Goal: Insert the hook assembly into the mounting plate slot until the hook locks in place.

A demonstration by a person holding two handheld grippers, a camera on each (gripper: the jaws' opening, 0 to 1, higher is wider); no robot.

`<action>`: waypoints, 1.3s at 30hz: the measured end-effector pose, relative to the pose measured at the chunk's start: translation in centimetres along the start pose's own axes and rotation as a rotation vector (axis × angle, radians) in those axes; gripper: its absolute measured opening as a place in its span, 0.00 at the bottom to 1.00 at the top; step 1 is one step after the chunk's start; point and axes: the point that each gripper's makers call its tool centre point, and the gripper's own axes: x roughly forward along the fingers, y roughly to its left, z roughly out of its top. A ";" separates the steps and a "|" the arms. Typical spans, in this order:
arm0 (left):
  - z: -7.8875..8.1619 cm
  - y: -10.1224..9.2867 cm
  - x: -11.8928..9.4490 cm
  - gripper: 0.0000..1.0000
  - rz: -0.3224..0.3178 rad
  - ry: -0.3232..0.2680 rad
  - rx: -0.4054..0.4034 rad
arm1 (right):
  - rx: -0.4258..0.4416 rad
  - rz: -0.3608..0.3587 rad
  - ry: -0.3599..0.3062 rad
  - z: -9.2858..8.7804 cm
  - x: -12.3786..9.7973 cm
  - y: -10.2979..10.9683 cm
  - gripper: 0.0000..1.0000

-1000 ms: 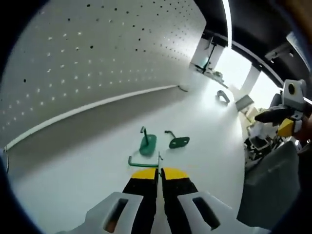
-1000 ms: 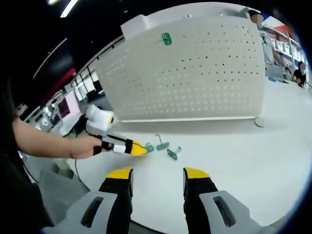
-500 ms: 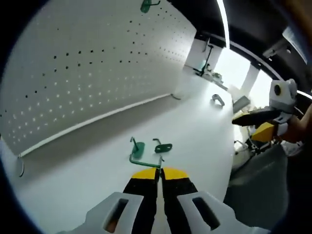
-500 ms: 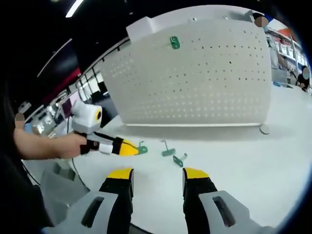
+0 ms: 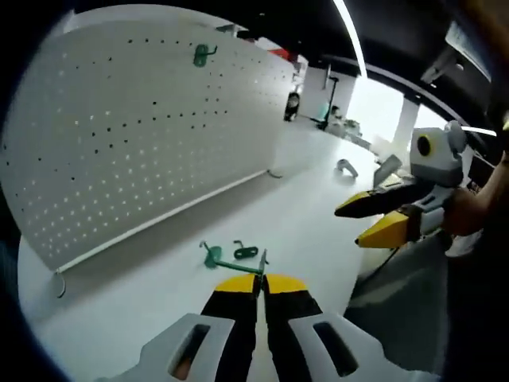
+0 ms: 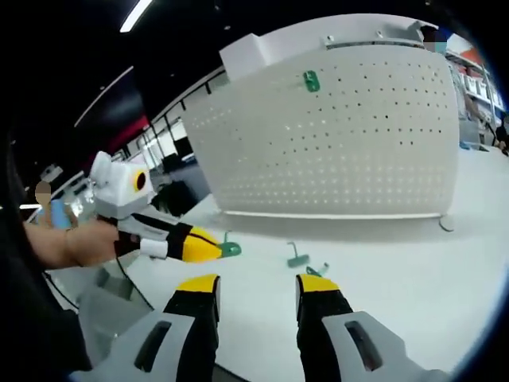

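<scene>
A green wire hook [image 5: 235, 267] sticks out leftward from my left gripper [image 5: 260, 278], which is shut on it. From the right gripper view, that left gripper [image 6: 208, 247] holds the green hook [image 6: 230, 249] above the table. Two more green hooks [image 5: 246, 252] lie on the white table [image 5: 302, 215], just beyond the held one, and appear as two hooks [image 6: 299, 259] ahead of my right gripper [image 6: 256, 285], which is open and empty. A white pegboard [image 5: 143, 143] stands upright behind, with one green hook [image 5: 203, 54] hung near its top; the pegboard [image 6: 358, 151] and hung hook [image 6: 310, 80] face both cameras.
My right gripper [image 5: 364, 224] reaches in from the right, held by a hand [image 5: 477, 215]. A small metal bracket [image 5: 346, 168] lies far back on the table. The pegboard's foot [image 6: 448, 225] rests at the right. The table's near edge [image 6: 151, 298] runs at lower left.
The left gripper has lifted the green hook off the table and tilted up toward the pegboard. The right gripper has moved closer to the left one.
</scene>
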 end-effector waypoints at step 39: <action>5.2 -5.3 -4.2 0.02 -0.019 -0.262 0.014 | 0.363 0.191 -0.148 5.1 1.7 4.8 0.27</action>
